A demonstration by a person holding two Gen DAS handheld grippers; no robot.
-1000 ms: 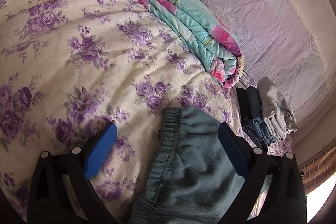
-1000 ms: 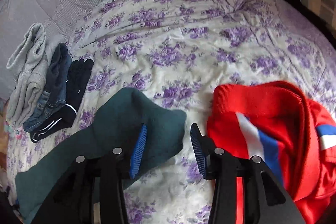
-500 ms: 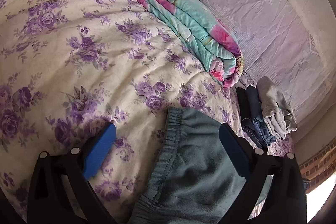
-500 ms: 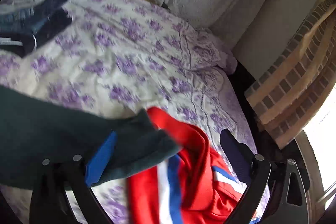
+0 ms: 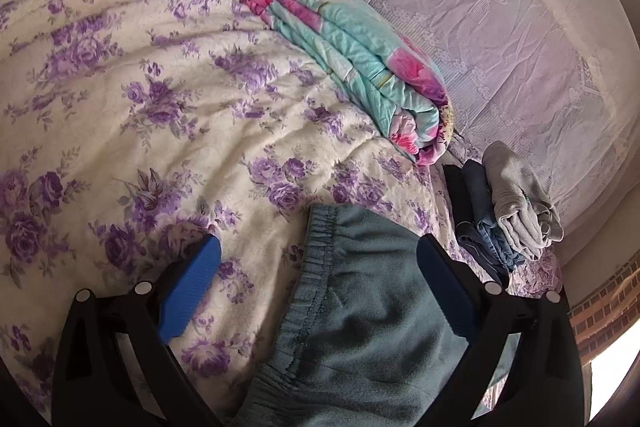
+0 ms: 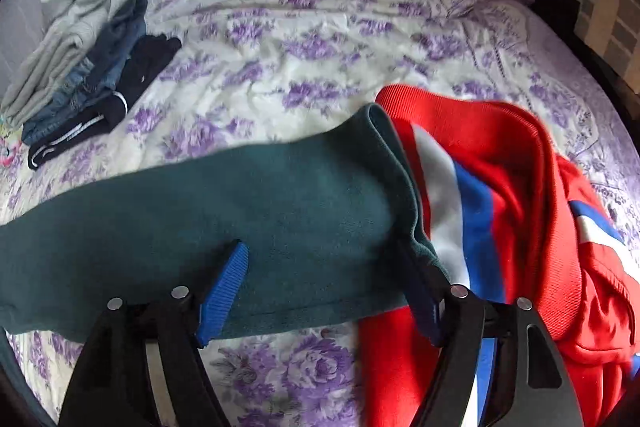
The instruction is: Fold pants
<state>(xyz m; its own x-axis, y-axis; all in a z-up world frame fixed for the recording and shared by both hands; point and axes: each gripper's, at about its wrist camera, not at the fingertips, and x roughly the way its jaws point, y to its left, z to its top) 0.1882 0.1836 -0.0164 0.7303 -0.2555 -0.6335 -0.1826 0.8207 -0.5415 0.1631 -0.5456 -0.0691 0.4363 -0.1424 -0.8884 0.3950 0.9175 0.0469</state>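
A bed with a purple-flowered cover (image 5: 160, 115) fills both views. Your left gripper (image 5: 316, 287) gapes wide over the teal pants (image 5: 360, 327) waistband at lower centre, holding nothing. Your right gripper (image 6: 324, 287) gapes wide around the leg's cuff end, beside a red jacket (image 6: 500, 187) at lower right.

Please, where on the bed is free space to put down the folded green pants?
Free: the floral bedspread between the folded clothes stack and the red jacket, beyond the green pants. Also left of the rolled quilt. Crowded: around the jacket and the stack.
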